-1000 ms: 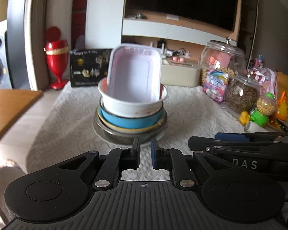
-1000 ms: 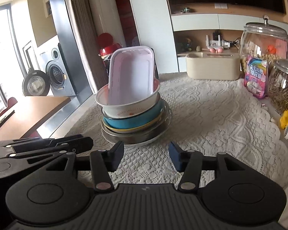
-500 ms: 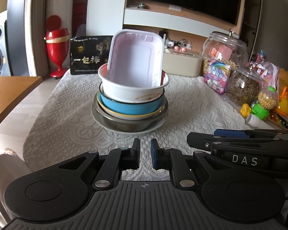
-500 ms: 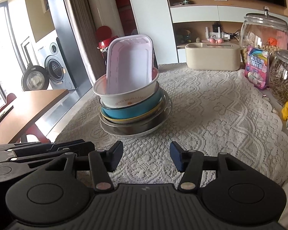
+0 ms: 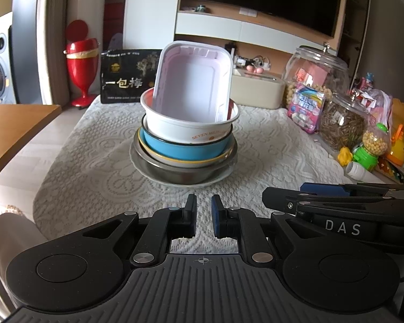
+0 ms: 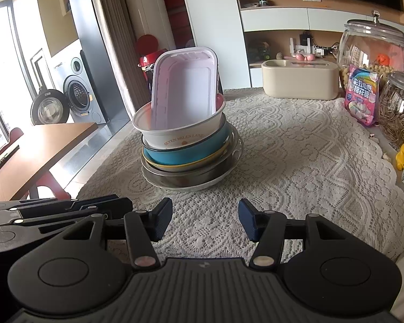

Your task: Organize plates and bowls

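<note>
A stack of dishes stands mid-table on the lace cloth: a steel bowl (image 5: 185, 173) (image 6: 191, 177) at the bottom, then a blue bowl (image 5: 185, 150) (image 6: 185, 154), then a white bowl (image 5: 185, 129) (image 6: 180, 134). A pink rectangular tray (image 5: 194, 83) (image 6: 185, 91) leans upright inside the white bowl. My left gripper (image 5: 203, 214) is shut and empty, a short way in front of the stack. My right gripper (image 6: 205, 219) is open with nothing between its fingers, also short of the stack and beside the left one.
Glass jars (image 5: 317, 70) (image 6: 374, 48), a seed jar (image 5: 342, 123), snack packets (image 6: 362, 97) and toys (image 5: 374, 145) crowd the right edge. A beige box (image 6: 300, 78) and a black box (image 5: 126, 80) stand at the back. A wooden table (image 6: 35, 145) lies left.
Both views have crept slightly nearer and lower toward the stack; the dishes themselves have not moved. The jaws look the same as before.
</note>
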The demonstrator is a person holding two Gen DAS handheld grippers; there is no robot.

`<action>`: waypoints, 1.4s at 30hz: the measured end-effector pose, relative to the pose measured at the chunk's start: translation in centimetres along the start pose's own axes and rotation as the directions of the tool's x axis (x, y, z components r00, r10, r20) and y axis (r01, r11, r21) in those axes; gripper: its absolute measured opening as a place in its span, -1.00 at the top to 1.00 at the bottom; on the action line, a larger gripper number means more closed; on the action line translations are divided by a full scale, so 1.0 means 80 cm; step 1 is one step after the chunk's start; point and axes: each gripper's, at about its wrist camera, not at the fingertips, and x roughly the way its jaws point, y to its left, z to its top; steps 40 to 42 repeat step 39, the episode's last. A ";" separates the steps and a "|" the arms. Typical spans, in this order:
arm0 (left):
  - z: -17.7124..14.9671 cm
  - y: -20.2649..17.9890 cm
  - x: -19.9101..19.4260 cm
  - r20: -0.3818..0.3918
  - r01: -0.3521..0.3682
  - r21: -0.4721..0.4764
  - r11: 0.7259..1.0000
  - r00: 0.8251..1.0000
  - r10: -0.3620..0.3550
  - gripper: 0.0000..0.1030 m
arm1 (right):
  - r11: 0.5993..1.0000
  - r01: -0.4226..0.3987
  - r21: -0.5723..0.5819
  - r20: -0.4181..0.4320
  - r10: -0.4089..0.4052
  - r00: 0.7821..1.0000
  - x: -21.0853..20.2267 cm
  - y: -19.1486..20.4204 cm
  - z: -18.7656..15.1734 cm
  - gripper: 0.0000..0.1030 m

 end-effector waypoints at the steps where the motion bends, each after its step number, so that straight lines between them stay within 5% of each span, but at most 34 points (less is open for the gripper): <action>1: 0.000 0.000 0.000 0.001 0.000 0.000 1.000 1.000 0.000 0.73 | 1.000 -0.001 0.000 -0.001 0.001 1.000 0.000 0.000 0.000 -0.06; 42: 0.004 0.002 0.006 -0.034 0.046 -0.038 0.998 0.998 -0.047 0.73 | 1.000 -0.009 -0.004 -0.012 0.009 1.000 0.002 -0.001 0.000 -0.07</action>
